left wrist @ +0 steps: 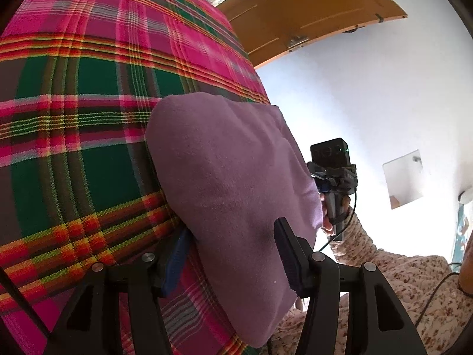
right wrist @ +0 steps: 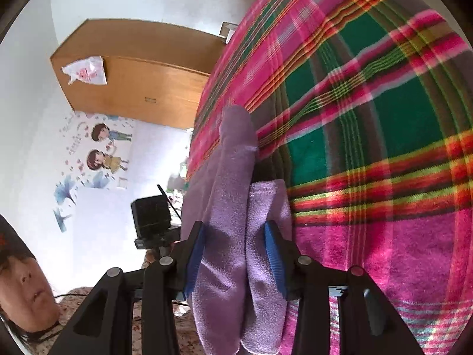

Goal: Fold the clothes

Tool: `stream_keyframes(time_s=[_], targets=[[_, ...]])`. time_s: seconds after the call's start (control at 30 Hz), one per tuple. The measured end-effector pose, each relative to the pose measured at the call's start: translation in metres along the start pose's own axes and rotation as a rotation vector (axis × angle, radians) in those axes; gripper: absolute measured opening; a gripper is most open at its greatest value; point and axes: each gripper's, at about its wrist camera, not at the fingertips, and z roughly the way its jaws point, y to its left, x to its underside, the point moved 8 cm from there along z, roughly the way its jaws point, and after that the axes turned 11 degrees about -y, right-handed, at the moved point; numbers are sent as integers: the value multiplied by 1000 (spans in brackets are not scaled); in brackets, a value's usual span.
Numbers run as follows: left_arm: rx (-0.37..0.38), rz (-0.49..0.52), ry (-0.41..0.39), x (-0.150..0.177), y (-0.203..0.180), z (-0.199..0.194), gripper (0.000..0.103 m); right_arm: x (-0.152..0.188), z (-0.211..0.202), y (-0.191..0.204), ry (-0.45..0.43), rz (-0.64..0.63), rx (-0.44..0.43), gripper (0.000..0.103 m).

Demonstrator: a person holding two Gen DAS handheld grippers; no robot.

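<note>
Holding purple cloth [left wrist: 230, 183] above plaid bed [left wrist: 74, 118]: your left gripper [left wrist: 233, 254] and right gripper [right wrist: 236, 254] both clenched on folded edge. Risk: uneven pull slips layers, fold skews.

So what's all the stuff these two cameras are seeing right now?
cloth: one, purple, folded thick, lying on the blanket, gripped at both ends
blanket: one, pink, green and orange plaid, spread under the cloth
wardrobe: one, brown wood, against the white wall
bag: one, white and pink, hanging on the wardrobe
stickers: cartoon children and blue flowers, on the wall
sleeve: floral, person's arm
left tool: black, blue pads, clamping the cloth
right tool: same, clamping the cloth
</note>
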Motion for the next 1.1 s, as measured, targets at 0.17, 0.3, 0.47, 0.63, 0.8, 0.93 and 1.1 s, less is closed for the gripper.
stream_keyframes(time_s=[0.17, 0.3, 0.47, 0.63, 0.8, 0.93, 1.1], targets=[[-13, 3, 11, -8, 2, 4, 59, 3, 10, 3, 28, -39, 18, 44], [-4, 18, 23, -7, -1, 8, 59, 5, 15, 5, 52, -48, -1, 44], [25, -8, 27, -8, 3, 4, 59, 7, 13, 1, 50, -36, -4, 42], [36, -29, 35, -12, 3, 3, 59, 6, 7, -4, 51, -31, -21, 41], [55, -94, 59, -17, 5, 4, 59, 7, 9, -3, 61, -36, -29, 39], [21, -90, 79, -16, 3, 9, 55, 10, 10, -7, 62, -30, 21, 32], [2, -81, 68, -14, 8, 6, 42, 12, 12, -11, 63, -14, 45, 23]])
